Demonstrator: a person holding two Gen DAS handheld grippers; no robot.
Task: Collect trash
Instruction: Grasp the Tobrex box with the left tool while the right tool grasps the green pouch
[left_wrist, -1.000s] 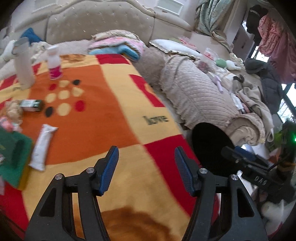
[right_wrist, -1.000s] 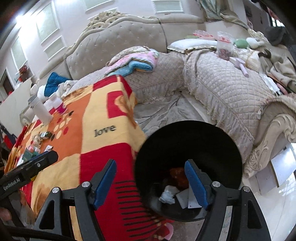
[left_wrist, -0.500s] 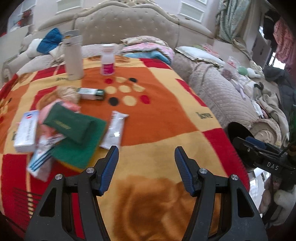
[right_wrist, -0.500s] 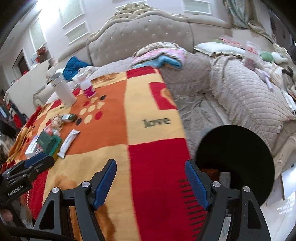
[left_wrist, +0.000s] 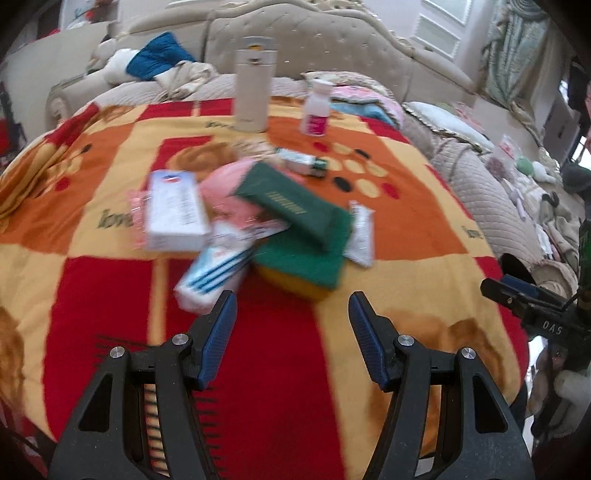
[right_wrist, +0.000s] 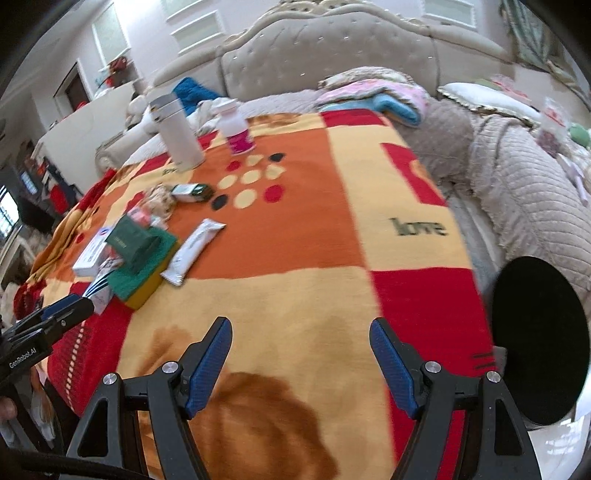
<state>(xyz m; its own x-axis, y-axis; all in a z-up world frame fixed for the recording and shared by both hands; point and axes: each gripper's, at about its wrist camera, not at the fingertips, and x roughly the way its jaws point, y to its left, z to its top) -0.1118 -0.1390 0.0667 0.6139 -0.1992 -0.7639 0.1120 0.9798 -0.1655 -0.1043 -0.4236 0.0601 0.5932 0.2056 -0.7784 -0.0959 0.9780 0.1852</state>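
Observation:
A heap of litter lies on the orange, red and yellow blanket (left_wrist: 406, 229): a white box (left_wrist: 175, 212), a blue-striped white packet (left_wrist: 212, 275), a dark green pouch (left_wrist: 295, 206) on a green-and-yellow sponge (left_wrist: 306, 266), and a white wrapper (left_wrist: 361, 233). My left gripper (left_wrist: 290, 314) hovers open and empty just short of the heap. My right gripper (right_wrist: 301, 341) is open and empty over bare blanket, with the heap (right_wrist: 136, 254) far to its left. The black trash bin (right_wrist: 539, 339) stands at the blanket's right edge.
A tall white flask (left_wrist: 253, 86) and a white bottle with a pink label (left_wrist: 316, 109) stand at the blanket's far side. A small green-and-white box (left_wrist: 301, 162) lies near them. Beige sofas with folded cloths surround the blanket. The left gripper's tip (right_wrist: 48, 321) shows at the right view's left edge.
Both grippers swung left, away from the black bin and over the blanket. The litter heap came to the middle of the left view. The jaws kept their width.

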